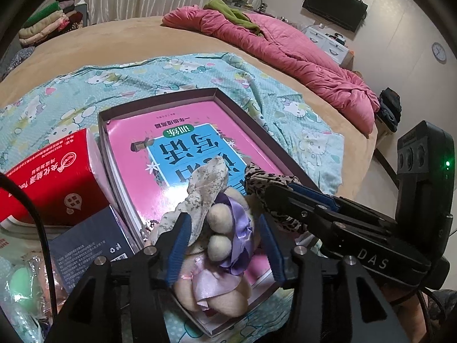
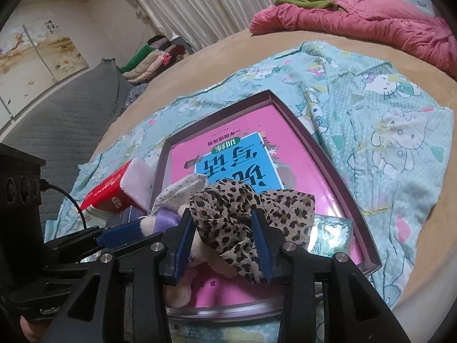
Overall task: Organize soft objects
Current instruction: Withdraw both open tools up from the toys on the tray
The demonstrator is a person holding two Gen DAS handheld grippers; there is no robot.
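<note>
Left tongs (image 1: 225, 243) angled downward, jaws parted; right tongs (image 2: 225, 238) alongside, likewise parted.

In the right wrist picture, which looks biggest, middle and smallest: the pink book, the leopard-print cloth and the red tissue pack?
1. Pink book
2. Leopard-print cloth, though it sits nearer the camera
3. Red tissue pack

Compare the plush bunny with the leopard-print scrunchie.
The plush bunny is cream with a lilac ribbon; the leopard-print scrunchie is tan with black spots. The bunny is a stuffed figure with floppy ears; the scrunchie is a crumpled fabric ring. Both lie in the shallow box, on the pink book.
</note>
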